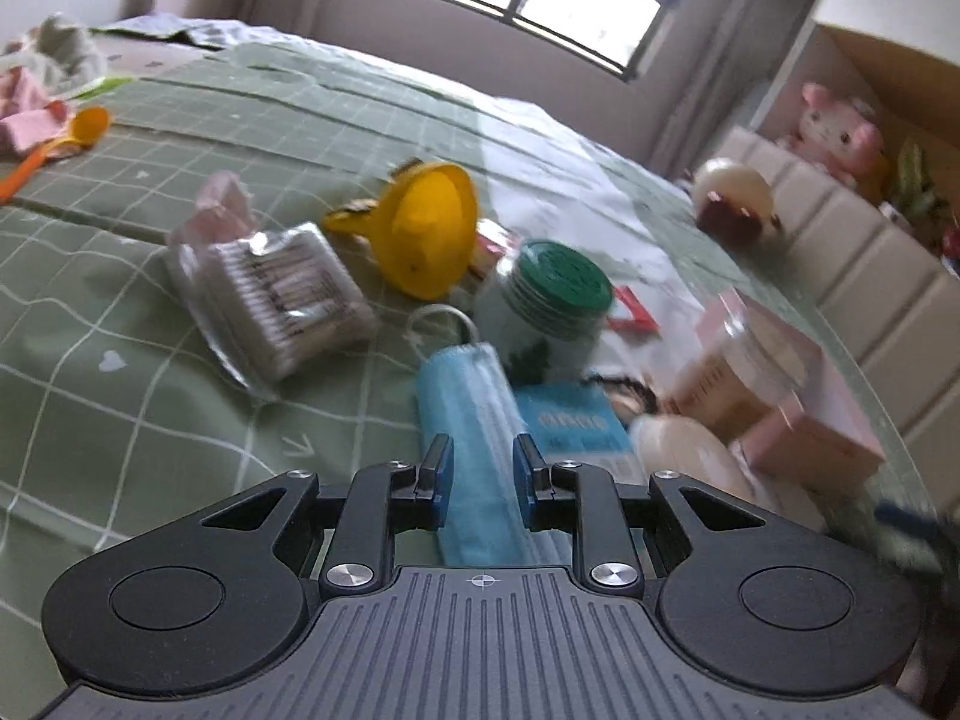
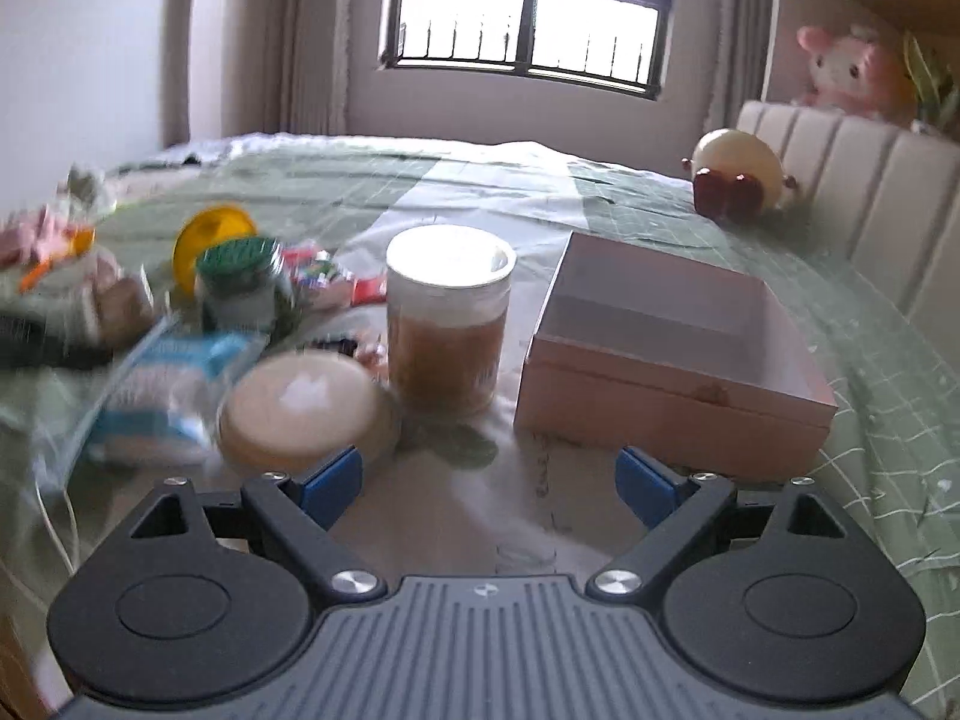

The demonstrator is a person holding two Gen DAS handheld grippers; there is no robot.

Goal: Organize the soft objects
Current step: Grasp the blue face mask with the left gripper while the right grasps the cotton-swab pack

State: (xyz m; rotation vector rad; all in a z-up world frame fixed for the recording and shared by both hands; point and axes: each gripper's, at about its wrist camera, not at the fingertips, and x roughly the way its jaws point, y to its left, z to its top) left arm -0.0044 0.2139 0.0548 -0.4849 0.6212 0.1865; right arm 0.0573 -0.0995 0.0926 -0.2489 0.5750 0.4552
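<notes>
— Your left gripper pinches the blue mask, right?
— Yes, low over the bed. Your right gripper hangs spread before the jar and pink box.

Your left gripper: matte black body, ribbed grey plate at centre with a small crosshair mark, two round black discs either side, silver screw heads on the linkage arms, blue pads on black fingers. Your right gripper: same build, same blue pads.
</notes>
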